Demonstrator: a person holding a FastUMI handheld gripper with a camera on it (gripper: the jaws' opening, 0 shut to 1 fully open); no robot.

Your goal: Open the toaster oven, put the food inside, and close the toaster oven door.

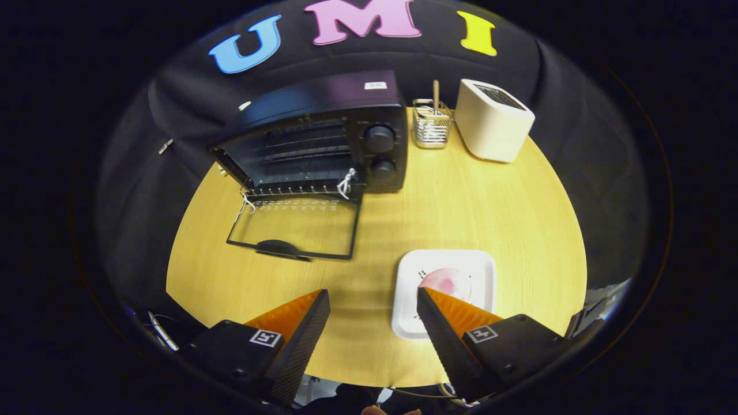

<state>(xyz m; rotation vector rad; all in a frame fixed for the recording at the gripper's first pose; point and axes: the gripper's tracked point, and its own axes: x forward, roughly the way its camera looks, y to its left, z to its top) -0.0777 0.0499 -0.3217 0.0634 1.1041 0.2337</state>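
Observation:
A black toaster oven [323, 138] stands at the far left of the round wooden table [461, 202]. Its glass door [294, 227] lies folded down flat toward me, handle [277, 246] at the near edge, and the rack inside shows. A white square plate [478, 265] sits on the near right of the table, holding a pink round piece of food [447, 280]. My gripper [373, 295] hovers above the table's near edge, open, with nothing between its fingers. The right fingertip [438, 305] overlaps the plate and partly hides the food.
A white boxy appliance [493, 120] stands at the far right. A wire utensil holder [431, 124] with a wooden stick sits between it and the oven. White strings [346, 183] hang at the door hinges. Bare tabletop lies between door and plate.

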